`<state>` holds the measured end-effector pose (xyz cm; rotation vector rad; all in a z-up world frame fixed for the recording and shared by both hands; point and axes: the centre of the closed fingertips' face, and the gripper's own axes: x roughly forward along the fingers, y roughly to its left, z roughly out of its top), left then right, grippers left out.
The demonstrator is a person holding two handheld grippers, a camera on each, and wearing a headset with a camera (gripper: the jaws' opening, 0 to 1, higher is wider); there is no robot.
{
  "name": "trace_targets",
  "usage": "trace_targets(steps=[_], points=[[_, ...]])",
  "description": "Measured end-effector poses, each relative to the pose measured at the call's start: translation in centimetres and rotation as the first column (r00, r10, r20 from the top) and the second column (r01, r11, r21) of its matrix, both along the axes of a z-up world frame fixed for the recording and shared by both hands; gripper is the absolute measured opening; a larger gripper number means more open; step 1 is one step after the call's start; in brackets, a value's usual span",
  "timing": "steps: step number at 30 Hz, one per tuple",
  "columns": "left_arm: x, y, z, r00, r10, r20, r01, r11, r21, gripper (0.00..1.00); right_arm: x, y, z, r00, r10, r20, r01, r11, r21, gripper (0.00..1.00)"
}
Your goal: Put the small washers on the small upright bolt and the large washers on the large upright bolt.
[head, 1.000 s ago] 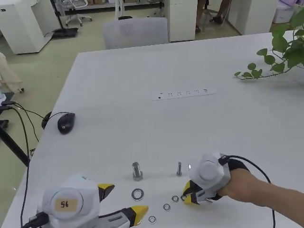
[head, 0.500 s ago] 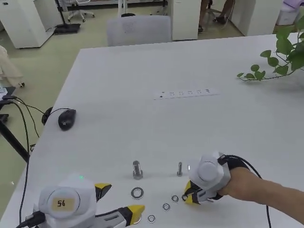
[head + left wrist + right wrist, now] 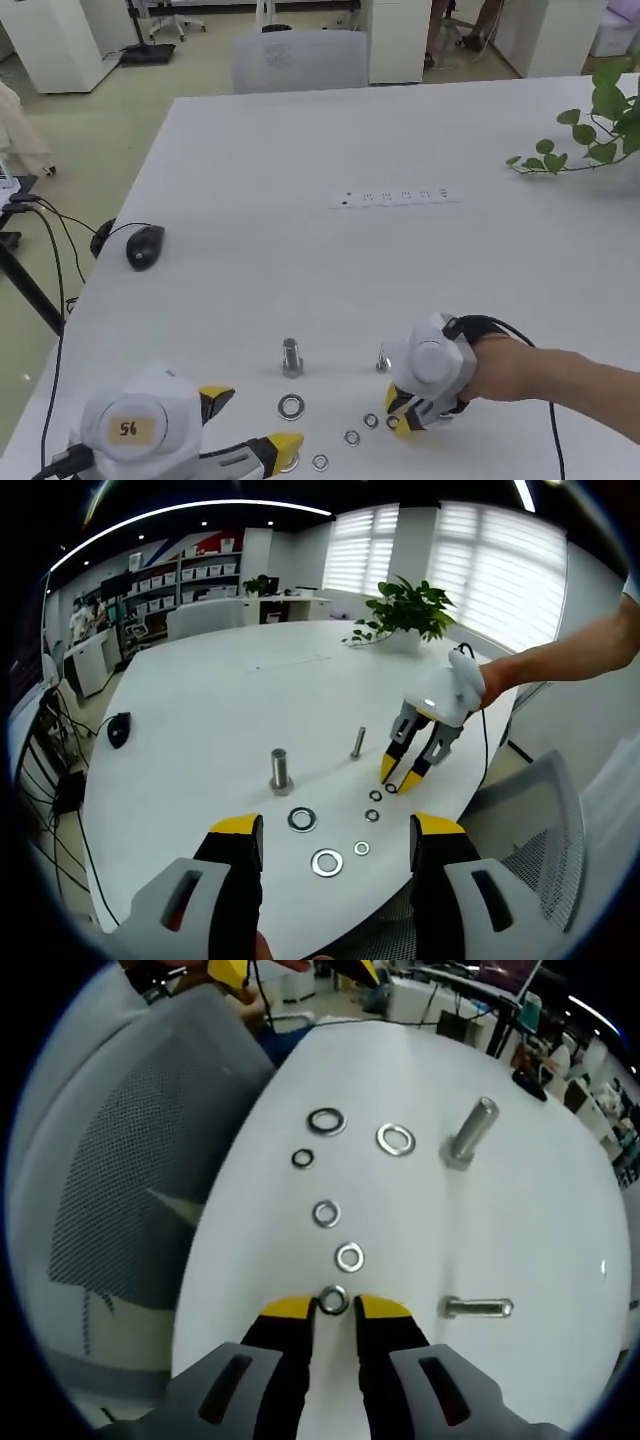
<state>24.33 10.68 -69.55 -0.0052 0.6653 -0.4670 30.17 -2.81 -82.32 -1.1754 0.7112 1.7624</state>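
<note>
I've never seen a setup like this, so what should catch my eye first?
The right gripper, near the front edge of the white table, seems to pinch a small washer from a loose row with its yellow-tipped jaws. Just beyond stand the large bolt and the small bolt, both upright and bare, while the left gripper hangs open nearby.

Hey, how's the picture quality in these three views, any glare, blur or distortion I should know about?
Head view: even light, sharp, faint shadow under the right gripper. Left gripper view: heavy fisheye bend, bright glow at the windows. Right gripper view: the table edge bows, the small washer at the jaw tips is crisp.
</note>
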Motion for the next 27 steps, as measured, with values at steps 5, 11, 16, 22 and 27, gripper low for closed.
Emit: trace_targets(steps=[5,11,16,22,27], points=[[0.0,0.3,0.0,1.000,0.006,0.001,-0.006,1.000,0.003,0.59,-0.1,-0.2,0.0,0.999,0.040,0.014,-0.040,0.999,0.002,0.15],[0.1,0.5,0.1,1.000,0.014,0.004,-0.014,1.000,0.001,0.58,0.1,-0.2,0.0,0.996,-0.084,-0.021,0.085,0.995,0.043,0.13],[0.2,0.6,0.1,1.000,0.013,0.005,-0.013,1.000,-0.001,0.58,0.4,-0.3,0.1,0.985,-0.168,-0.039,0.170,0.983,0.074,0.13],[0.4,0.8,0.2,1.000,0.013,0.007,-0.013,1.000,0.000,0.58,0.8,-0.3,0.3,0.962,-0.265,-0.064,0.270,0.960,0.081,0.13],[0.3,1.1,0.2,1.000,0.018,0.010,-0.018,1.000,0.000,0.58,1.2,-0.5,0.9,0.953,-0.296,-0.059,0.300,0.949,0.096,0.13]])
